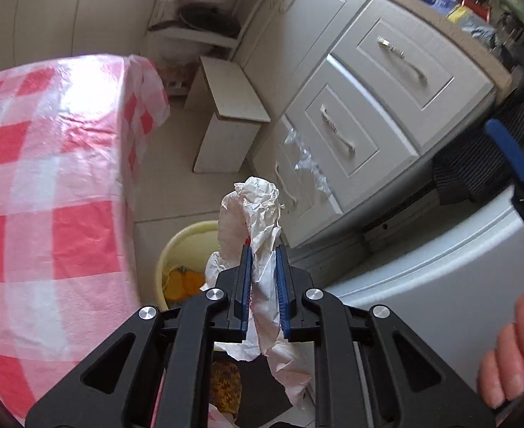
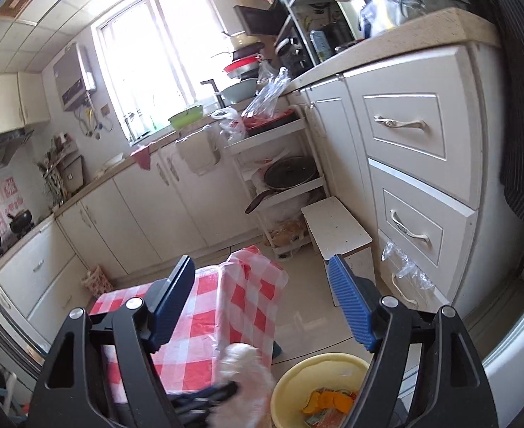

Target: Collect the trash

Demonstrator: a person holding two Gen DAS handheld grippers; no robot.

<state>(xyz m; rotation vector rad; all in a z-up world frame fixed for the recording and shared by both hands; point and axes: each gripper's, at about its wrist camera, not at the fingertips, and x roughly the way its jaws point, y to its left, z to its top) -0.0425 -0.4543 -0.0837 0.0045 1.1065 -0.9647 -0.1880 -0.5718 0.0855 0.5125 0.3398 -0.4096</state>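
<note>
My left gripper (image 1: 263,249) is shut on a crumpled white paper wrapper (image 1: 255,210), which sticks up past the blue pads and hangs down below them. Beyond and below it on the floor stands a pale yellow bin (image 1: 187,249) with orange peel inside. In the right wrist view my right gripper (image 2: 262,267) stands open, with nothing between its blue pads. The same yellow bin (image 2: 319,371) sits low in that view, holding orange scraps. The wrapper (image 2: 244,367) and the left gripper (image 2: 208,396) show blurred just left of the bin.
A table under a red-and-white checked cloth (image 1: 48,178) fills the left side, close to the bin. White drawers (image 1: 369,114) and a small white stool (image 1: 230,107) stand beyond. A hand (image 1: 515,349) and the right gripper's blue pad (image 1: 508,153) show at the right edge.
</note>
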